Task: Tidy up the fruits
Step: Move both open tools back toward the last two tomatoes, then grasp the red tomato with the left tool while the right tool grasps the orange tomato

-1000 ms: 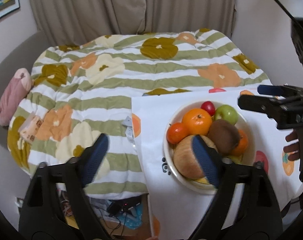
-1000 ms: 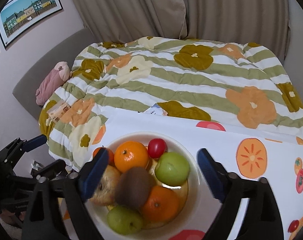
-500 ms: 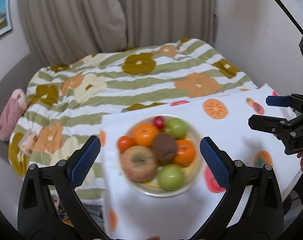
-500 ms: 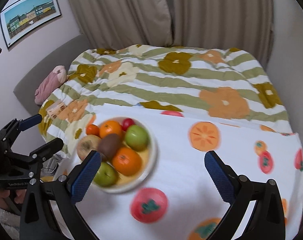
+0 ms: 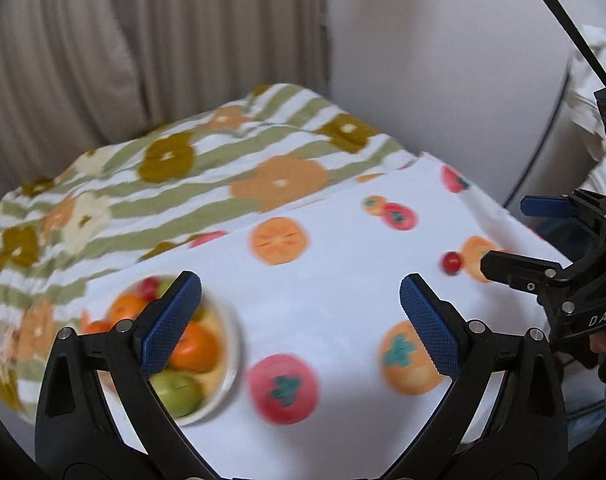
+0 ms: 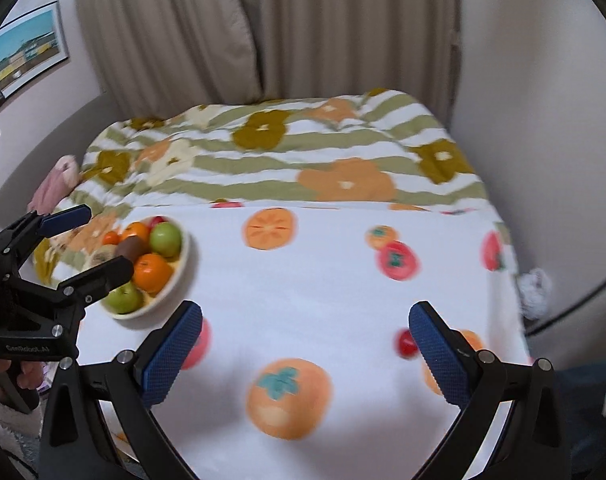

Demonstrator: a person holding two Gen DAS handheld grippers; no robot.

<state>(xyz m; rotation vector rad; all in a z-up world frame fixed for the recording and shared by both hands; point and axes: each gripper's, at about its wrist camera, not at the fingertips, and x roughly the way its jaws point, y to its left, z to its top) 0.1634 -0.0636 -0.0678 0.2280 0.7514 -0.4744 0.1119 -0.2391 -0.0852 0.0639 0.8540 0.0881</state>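
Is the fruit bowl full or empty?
Full: the bowl is heaped with oranges, green apples and a brown fruit. One small red fruit lies outside on the cloth.

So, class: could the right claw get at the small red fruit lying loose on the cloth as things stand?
Probably yes. The right claw is open, and the small red fruit lies just inside its right finger on the cloth, with nothing between them.

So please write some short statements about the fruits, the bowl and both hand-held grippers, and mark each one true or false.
1. The bowl holds several fruits. True.
2. The left hand-held gripper grips an orange. False: it is open and holds nothing.
3. A small red fruit lies on the tablecloth, outside the bowl. True.
4. The right hand-held gripper is shut. False: it is open.
5. The bowl stands on the striped blanket. False: it stands on the tablecloth.
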